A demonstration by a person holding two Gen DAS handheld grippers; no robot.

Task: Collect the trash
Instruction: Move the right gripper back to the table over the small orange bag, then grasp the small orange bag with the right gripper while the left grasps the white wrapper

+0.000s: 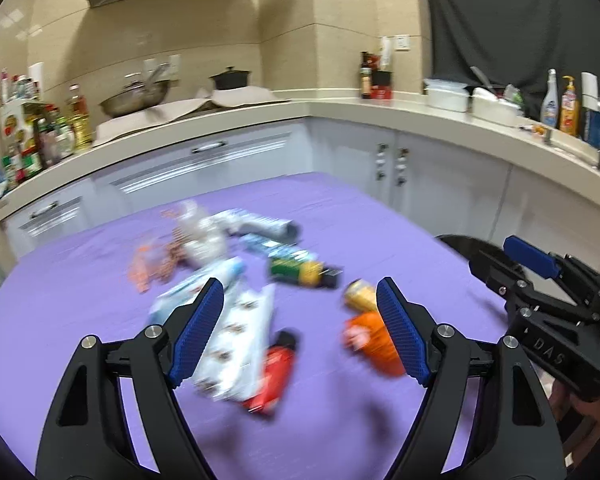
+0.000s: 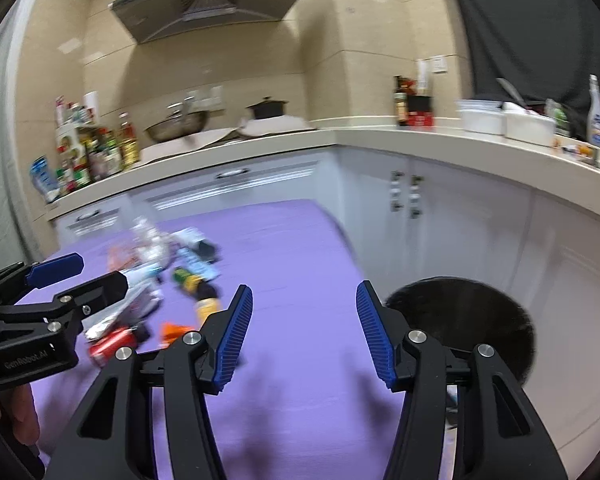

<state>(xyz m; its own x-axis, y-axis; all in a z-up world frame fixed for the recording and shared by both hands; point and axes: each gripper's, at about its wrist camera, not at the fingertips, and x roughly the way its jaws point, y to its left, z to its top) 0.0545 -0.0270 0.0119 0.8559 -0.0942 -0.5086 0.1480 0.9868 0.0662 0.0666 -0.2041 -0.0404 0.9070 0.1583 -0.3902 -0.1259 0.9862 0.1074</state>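
Blurred trash lies scattered on the purple table (image 1: 60,320): a white printed wrapper (image 1: 236,344), a red wrapper (image 1: 272,380), an orange packet (image 1: 374,342), a yellow can (image 1: 358,294), a green and yellow bottle (image 1: 300,272), clear crumpled plastic (image 1: 200,236). My left gripper (image 1: 300,332) is open and empty above the white wrapper and orange packet. My right gripper (image 2: 304,336) is open and empty over bare purple cloth, right of the trash pile (image 2: 168,280). It also shows at the right edge of the left wrist view (image 1: 540,276).
A round black bin (image 2: 472,320) sits off the table's right edge. White cabinets and a beige counter (image 1: 340,110) curve behind, with a wok (image 1: 134,98), black pot (image 1: 230,78), bottles (image 1: 40,136) and white tubs (image 1: 472,102).
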